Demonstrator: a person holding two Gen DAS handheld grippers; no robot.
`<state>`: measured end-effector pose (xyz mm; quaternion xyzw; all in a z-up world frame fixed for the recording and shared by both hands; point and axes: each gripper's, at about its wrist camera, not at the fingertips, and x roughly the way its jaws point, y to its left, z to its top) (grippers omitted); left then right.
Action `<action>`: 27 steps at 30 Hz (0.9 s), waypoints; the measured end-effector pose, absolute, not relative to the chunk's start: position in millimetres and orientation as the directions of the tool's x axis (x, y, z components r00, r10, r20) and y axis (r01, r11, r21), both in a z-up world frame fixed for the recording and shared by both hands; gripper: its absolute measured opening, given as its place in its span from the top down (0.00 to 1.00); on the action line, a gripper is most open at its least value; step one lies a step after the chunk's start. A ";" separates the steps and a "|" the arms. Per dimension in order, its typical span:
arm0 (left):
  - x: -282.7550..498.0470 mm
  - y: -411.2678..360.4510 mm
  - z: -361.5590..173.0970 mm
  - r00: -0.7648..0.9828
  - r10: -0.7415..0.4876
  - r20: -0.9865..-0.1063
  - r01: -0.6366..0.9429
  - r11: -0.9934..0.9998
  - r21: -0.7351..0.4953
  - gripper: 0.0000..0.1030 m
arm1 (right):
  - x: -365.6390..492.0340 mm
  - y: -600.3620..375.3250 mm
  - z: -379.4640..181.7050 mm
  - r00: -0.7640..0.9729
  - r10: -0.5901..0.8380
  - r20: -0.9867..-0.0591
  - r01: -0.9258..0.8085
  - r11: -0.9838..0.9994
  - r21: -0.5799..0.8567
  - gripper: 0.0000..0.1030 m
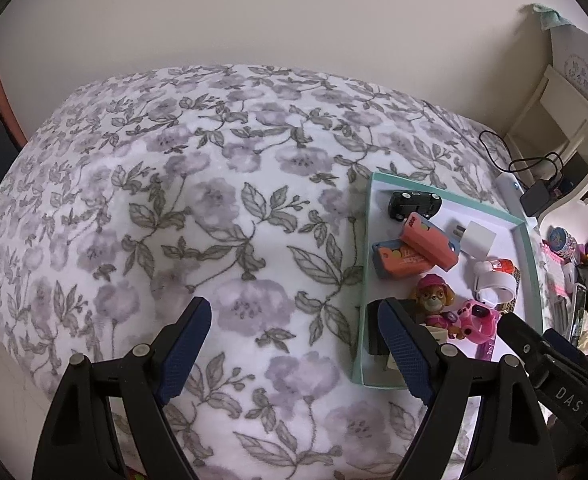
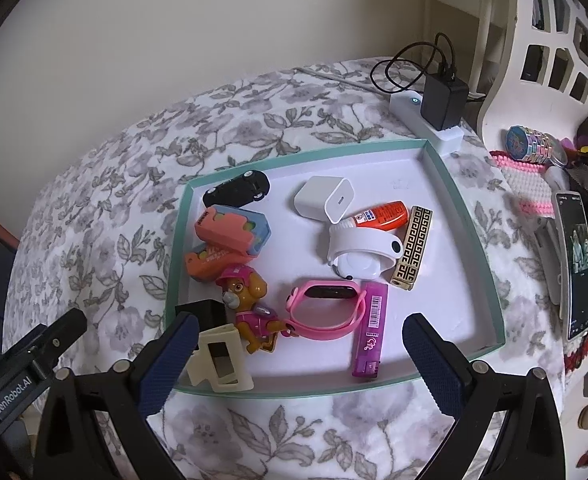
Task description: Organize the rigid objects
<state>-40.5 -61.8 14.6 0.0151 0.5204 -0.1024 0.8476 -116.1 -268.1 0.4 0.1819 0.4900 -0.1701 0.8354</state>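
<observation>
Both the left gripper [image 1: 294,344] and right gripper [image 2: 298,354] hang with fingers apart, empty. Small things crowd the tray [image 2: 474,248] at frame centre; grabbing the lighter [image 2: 370,330] might nudge the pink watch [image 2: 326,308] touching it.

The floral bedcover [image 2: 106,240] looks like soft, matt fleece — faintly fuzzy. The tray [image 2: 470,216] seems matt card, its floor smooth white. The charger cube [image 2: 322,198] and toy car [image 2: 236,188] are glossy plastic; the pink band [image 2: 326,308] looks rubbery. Gripper pads [image 2: 166,364] show rough, cross-hatched blue texture.
</observation>
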 end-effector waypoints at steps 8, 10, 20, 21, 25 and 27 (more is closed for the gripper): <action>-44.1 -60.2 19.3 0.463 -0.111 -0.880 0.177 0.984 -0.031 0.16 | -116.0 -266.5 2.0 0.469 -0.104 -0.877 0.454 0.880 0.138 0.00; -45.5 -62.2 19.3 0.465 -0.094 -0.880 0.184 0.983 -0.008 0.16 | -115.9 -266.6 2.2 0.470 -0.104 -0.876 0.452 0.881 0.137 0.00; -48.8 -62.6 20.8 0.471 -0.091 -0.878 0.197 0.980 0.004 0.16 | -115.9 -265.3 3.2 0.472 -0.105 -0.875 0.448 0.883 0.136 0.00; -49.0 -62.3 21.1 0.472 -0.092 -0.877 0.195 0.981 0.003 0.16 | -116.0 -265.0 3.2 0.472 -0.105 -0.875 0.449 0.883 0.136 0.00; -50.0 -61.6 21.7 0.478 -0.069 -0.876 0.183 0.983 0.022 0.16 | -116.4 -264.9 3.4 0.473 -0.104 -0.875 0.449 0.883 0.137 0.00; -50.8 -62.2 21.8 0.479 -0.063 -0.875 0.181 0.983 0.029 0.16 | -116.4 -264.9 3.8 0.474 -0.104 -0.874 0.449 0.883 0.138 0.00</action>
